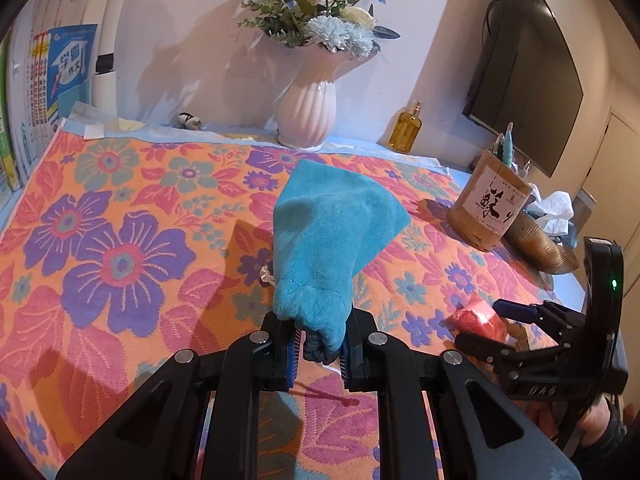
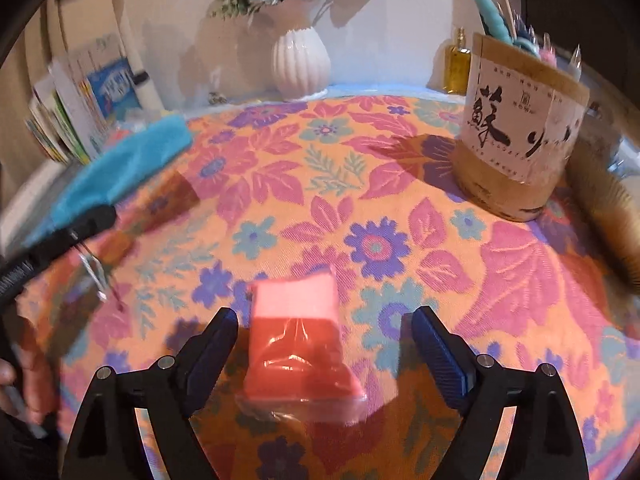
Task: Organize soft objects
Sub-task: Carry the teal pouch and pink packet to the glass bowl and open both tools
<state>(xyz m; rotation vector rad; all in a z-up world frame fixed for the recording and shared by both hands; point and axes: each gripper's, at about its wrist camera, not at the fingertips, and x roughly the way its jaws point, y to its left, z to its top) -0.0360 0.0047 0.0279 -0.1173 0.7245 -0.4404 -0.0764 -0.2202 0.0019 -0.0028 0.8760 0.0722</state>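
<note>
My left gripper [image 1: 320, 350] is shut on a bunched end of a blue fleece cloth [image 1: 328, 232] and holds it above the floral table cover; the cloth also shows at the left of the right wrist view [image 2: 120, 168]. A red soft pack in clear plastic wrap [image 2: 298, 340] lies on the cover between the fingers of my right gripper [image 2: 322, 344], which is open and not touching it. In the left wrist view the right gripper [image 1: 486, 322] and the red pack [image 1: 478, 314] sit at the lower right.
A floral cloth [image 1: 120, 240] covers the table. A pink vase of flowers [image 1: 308, 112], a yellow bottle [image 1: 406, 130] and a small figurine [image 1: 190, 120] stand at the back. A bamboo pen holder [image 1: 490, 204] stands right, books [image 1: 52, 92] left, a wall screen [image 1: 532, 72] upper right.
</note>
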